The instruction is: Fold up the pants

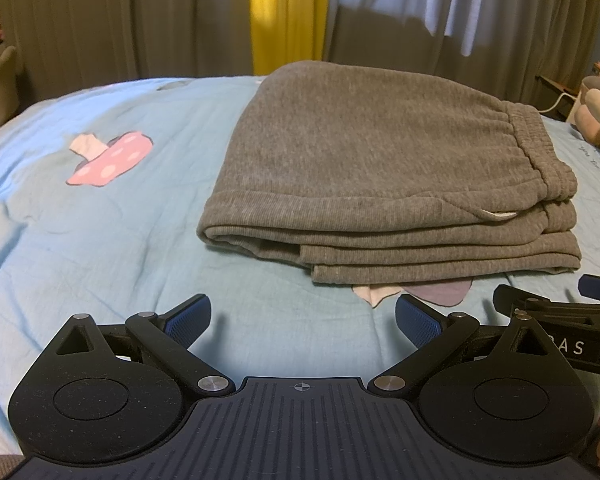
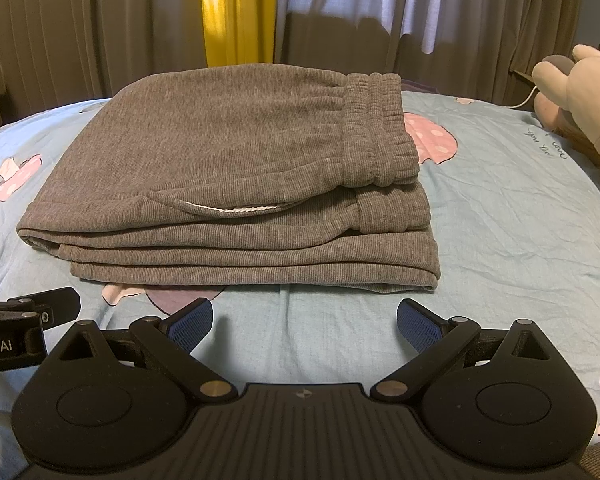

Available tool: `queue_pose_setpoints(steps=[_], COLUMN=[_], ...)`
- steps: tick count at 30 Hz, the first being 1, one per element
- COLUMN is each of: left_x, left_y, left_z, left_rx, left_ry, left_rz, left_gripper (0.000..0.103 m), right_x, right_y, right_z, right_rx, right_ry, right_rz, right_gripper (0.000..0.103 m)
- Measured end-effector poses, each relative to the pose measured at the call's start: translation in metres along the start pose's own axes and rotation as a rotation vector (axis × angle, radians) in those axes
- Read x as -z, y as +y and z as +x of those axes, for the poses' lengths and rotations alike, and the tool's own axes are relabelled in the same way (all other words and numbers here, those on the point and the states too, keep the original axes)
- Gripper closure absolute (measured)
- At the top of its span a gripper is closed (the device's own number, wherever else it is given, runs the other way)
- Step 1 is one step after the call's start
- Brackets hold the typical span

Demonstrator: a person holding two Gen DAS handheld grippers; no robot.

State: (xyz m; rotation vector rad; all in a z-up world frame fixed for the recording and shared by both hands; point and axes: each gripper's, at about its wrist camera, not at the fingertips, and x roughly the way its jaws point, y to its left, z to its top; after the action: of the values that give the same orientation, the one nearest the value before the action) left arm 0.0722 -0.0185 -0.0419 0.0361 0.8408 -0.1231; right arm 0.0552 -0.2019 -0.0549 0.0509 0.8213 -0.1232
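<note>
Left gripper (image 1: 303, 322) and right gripper (image 2: 305, 324) sit low in frame, side by side, jaws spread and empty. The grey pants (image 2: 236, 176) lie folded in a thick stack mid-frame on the blue bed (image 2: 500, 208). Soft and probably floppy, they seem best pinched at the near layered edge; bare sheet lies all round

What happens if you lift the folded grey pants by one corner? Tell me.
The pants would probably flop and unfold: they lie in several loose, soft layers. The thick ribbed knit suggests some weight, so the stack would likely sag. The textured fabric probably won't slip from the open right gripper once it closes.
</note>
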Motion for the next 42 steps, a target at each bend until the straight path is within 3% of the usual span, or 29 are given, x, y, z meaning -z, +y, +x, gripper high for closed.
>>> queue_pose_setpoints(steps=[42], left_x=[0.0014], left_y=[0.0003], left_z=[-0.0065], left_rx=[0.039], left_ry=[-0.019], left_rz=[0.001], left_gripper=[0.001], right_x=[0.001], right_y=[0.0019], right_z=[-0.0084], right_rx=[0.028], right_ry=[-0.017], right_rz=[0.016], right_gripper=[0.004])
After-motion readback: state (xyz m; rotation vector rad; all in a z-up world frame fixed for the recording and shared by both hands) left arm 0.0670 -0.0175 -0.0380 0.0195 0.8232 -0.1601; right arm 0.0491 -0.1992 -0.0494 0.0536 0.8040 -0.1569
